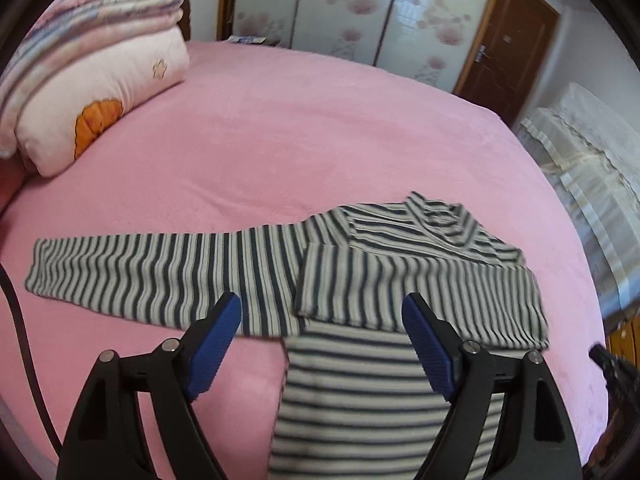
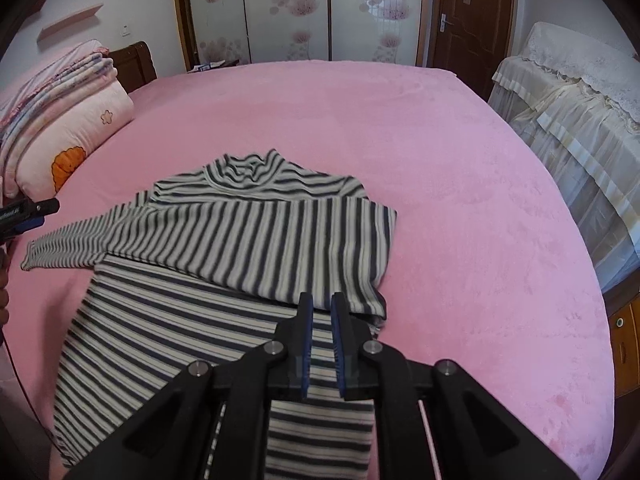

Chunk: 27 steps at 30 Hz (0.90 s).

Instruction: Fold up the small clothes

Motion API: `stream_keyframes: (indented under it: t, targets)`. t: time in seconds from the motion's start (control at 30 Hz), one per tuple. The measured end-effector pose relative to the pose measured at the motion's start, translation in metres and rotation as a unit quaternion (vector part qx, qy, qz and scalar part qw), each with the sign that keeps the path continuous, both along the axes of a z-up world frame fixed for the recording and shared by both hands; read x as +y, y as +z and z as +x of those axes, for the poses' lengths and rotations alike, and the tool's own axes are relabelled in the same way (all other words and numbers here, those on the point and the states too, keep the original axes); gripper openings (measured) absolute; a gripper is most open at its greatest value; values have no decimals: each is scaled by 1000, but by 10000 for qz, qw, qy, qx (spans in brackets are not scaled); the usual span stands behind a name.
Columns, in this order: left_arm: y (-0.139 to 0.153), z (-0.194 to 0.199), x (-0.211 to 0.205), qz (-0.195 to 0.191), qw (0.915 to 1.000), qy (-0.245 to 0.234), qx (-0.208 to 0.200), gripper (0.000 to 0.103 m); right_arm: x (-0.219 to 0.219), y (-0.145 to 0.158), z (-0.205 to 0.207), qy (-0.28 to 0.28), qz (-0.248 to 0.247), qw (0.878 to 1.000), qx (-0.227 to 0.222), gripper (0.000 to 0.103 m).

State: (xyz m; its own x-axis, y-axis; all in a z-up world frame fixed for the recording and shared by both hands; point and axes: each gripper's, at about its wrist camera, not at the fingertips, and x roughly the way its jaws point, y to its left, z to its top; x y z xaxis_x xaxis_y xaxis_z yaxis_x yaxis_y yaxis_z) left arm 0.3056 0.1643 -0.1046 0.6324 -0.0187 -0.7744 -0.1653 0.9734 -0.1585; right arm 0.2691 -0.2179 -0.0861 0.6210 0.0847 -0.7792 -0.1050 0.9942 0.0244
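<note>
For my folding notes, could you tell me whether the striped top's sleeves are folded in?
One is: a sleeve lies across the striped top; the other sleeve is spread out.

Folded quilts lie on the pink bed near floral wardrobe doors.

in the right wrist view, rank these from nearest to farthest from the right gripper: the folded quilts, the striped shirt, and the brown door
1. striped shirt, directly under and ahead of the right gripper.
2. folded quilts, stacked far left on the bed.
3. brown door, back wall, upper right, beyond the bed.
</note>
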Motion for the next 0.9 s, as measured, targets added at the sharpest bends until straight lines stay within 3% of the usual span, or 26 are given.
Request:
stream_keyframes:
  t: [0.37,0.5,0.73,0.9]
  targets:
    - [46,-83,-20,198,9987,-421,-201,82,44,54,-37,129,519,9981,-303,9]
    - [55,-105,-14,36,9985,-517,-182,82,71,64,-47,323,521,9971,-447,9]
    - [54,-118,22,382,9990,-242,1,82,127,67,-50,751,580,9940,-549,9]
    - [38,-119,82,82,9996,259,120,87,174,67,-42,1105,677,9894,-659,9]
